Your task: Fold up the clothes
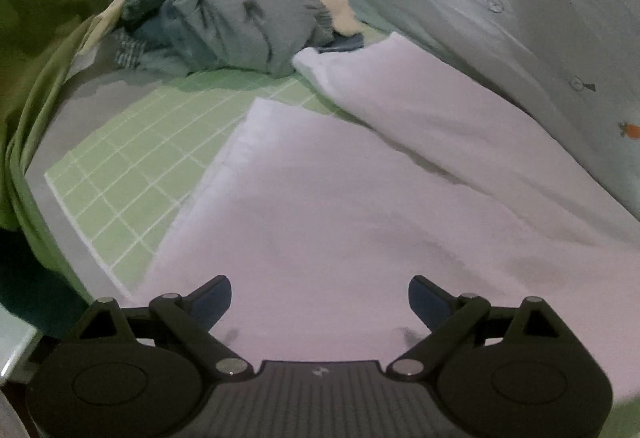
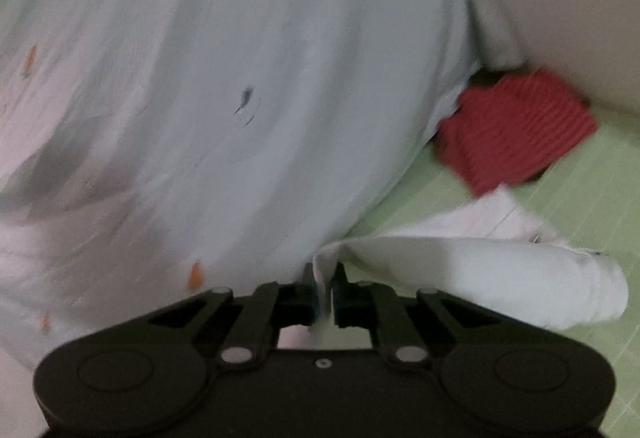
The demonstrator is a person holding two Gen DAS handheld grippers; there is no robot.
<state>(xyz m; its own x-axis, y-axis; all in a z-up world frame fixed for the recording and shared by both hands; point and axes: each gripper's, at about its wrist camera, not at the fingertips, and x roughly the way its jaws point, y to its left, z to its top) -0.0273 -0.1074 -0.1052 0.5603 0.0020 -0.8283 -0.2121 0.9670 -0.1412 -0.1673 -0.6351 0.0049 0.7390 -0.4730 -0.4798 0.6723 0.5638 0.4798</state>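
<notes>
A pale pink-white garment (image 1: 340, 206) lies spread on the green grid mat (image 1: 132, 174). My left gripper (image 1: 320, 298) is open just above its near part, holding nothing. A pale shirt with small carrot prints and buttons (image 1: 520, 18) hangs lifted at the right of the left wrist view. It fills the right wrist view (image 2: 240, 78). My right gripper (image 2: 325, 294) is shut on an edge of this shirt, and a white rolled sleeve or cuff (image 2: 500, 278) trails to the right of it.
A heap of grey and blue clothes (image 1: 224, 22) sits at the far end of the mat. A folded red striped garment (image 2: 516, 130) lies on the mat (image 2: 580, 198) near the wall. A green cloth (image 1: 36, 86) hangs at the left edge.
</notes>
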